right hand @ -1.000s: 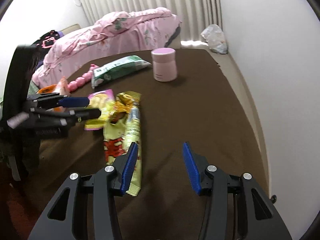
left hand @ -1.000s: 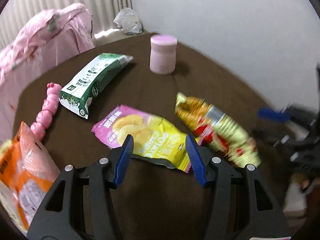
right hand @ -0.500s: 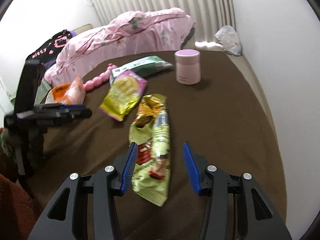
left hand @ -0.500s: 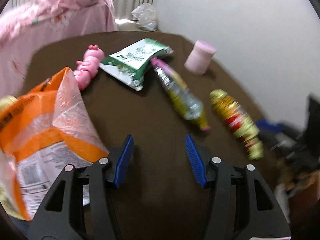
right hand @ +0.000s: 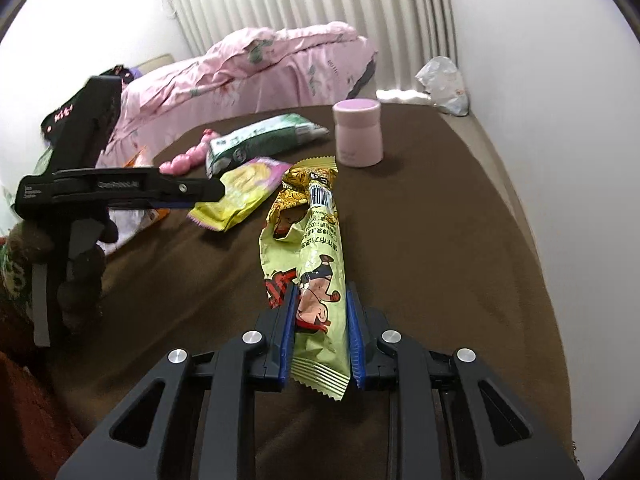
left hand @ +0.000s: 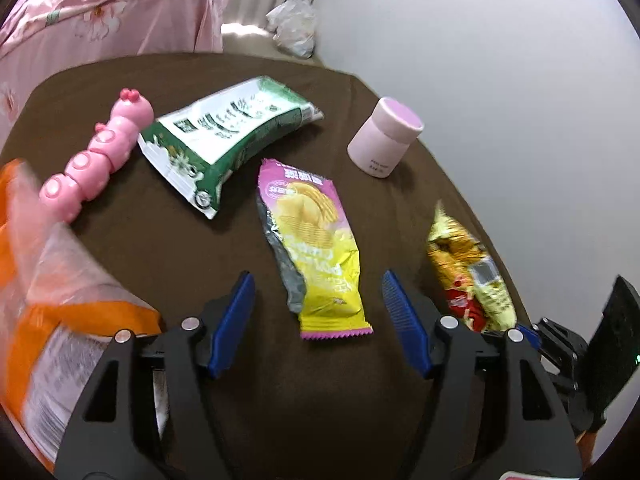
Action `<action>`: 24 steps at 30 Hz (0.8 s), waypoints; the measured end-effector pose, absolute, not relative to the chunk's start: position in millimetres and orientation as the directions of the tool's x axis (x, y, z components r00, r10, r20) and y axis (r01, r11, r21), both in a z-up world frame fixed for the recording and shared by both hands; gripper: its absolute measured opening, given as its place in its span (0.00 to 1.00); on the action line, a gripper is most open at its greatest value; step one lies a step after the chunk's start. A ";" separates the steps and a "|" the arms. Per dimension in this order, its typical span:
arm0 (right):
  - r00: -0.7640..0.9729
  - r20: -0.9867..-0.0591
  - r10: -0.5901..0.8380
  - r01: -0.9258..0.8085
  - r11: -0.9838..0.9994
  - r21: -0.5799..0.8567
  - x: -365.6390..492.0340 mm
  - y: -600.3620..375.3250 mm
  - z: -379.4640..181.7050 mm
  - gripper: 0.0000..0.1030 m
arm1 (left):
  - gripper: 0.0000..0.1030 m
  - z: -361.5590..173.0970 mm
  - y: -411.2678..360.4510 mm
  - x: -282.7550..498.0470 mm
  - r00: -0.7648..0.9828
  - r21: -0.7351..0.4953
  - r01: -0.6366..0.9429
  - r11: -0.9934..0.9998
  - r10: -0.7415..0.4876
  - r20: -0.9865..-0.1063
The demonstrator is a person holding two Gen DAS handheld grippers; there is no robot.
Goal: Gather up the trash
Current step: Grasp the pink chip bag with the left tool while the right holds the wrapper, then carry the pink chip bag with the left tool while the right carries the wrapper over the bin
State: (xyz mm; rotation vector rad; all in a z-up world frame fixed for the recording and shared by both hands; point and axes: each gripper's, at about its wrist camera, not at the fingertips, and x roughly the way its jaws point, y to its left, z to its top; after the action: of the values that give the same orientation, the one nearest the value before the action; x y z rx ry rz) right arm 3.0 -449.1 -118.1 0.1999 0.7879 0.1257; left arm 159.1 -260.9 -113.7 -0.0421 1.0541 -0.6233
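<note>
Now our right tool (right hand: 320,330) clamps the green snack wrapper (right hand: 318,276); our left tool (left hand: 318,316) gapes; slick foil could slide free.

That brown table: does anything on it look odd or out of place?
Yes. Among the empty snack wrappers sits a pink caterpillar toy, at the table's left edge beside the green-and-white bag. It looks like no trash.

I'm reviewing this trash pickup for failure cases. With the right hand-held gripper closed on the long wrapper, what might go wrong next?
The right hand-held gripper pinches only the near end of the long green-yellow wrapper; the crinkly film may slip out when lifted. Its far end lies next to the purple-yellow chip packet, so dragging could shift that. The open left hand-held gripper hovers close by, so the two may collide.
</note>
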 end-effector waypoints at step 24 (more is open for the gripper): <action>0.796 -0.582 0.165 -0.093 0.984 0.152 -3.2 -408.2 -36.0 0.21 | 0.03 -13.8 -199.5 80.0 0.621 -0.146 0.498 0.855 -0.469 -0.628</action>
State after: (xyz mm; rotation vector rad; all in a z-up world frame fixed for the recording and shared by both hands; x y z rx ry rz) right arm -3.2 -408.2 -36.0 0.1181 0.6357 0.1389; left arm 80.0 -199.5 -13.8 0.0435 0.7089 -0.5561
